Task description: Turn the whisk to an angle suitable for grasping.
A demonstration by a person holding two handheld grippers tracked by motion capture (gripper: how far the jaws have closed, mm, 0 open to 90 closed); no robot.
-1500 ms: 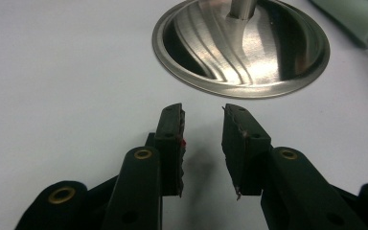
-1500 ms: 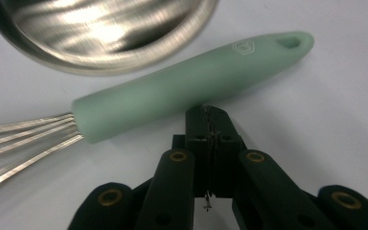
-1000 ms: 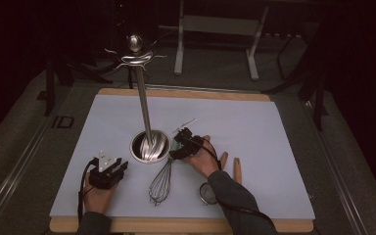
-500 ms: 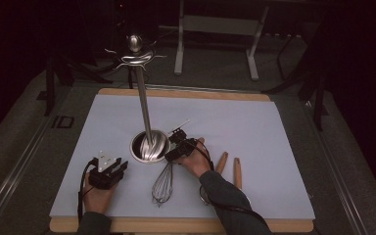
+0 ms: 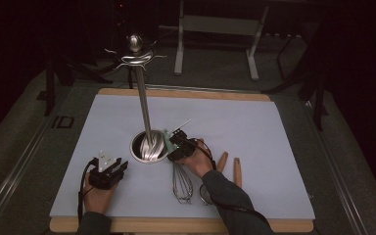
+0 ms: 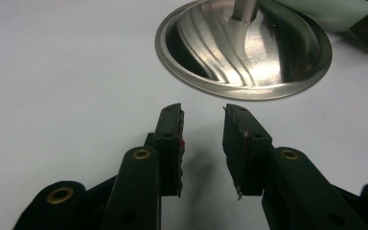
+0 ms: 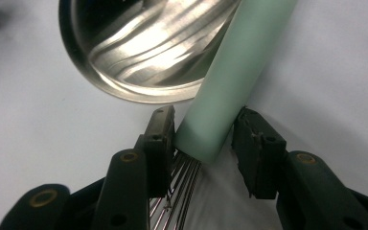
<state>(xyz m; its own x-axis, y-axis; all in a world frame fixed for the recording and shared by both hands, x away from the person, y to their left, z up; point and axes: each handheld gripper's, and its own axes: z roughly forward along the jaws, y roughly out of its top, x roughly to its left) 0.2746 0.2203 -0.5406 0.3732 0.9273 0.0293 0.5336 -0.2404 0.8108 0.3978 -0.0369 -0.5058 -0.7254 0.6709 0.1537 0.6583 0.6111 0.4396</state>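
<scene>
- Two grippers at work low in the high view: right gripper [image 5: 175,145] at centre beside the steel stand base [image 5: 148,147], left gripper [image 5: 108,172] resting lower left on the tabletop [image 5: 254,137].
- Step in hand, by judgement: grasping the whisk [image 5: 181,182] by its mint-green handle [image 7: 235,81] – jaws of the right gripper have just been closing, handle between them.
- Right gripper view: left pad touching the handle's end, right pad a sliver off – so not yet clamped, jaws apart around it.
- Whisk lying on the tabletop at lower centre of the high view, wires toward the bottom edge, handle toward the base.
- Left gripper view: jaws apart with nothing between, pointed at the base rim in the upper right.
- Next move likely calls for finishing the squeeze squarely on the handle, then lifting toward the hooks on the stand top [image 5: 135,54].
- High view alone gives the tall post, hooks and two wooden tools [image 5: 230,166] right of the hand; gripper views give the pad-to-handle gap, hidden from above.
</scene>
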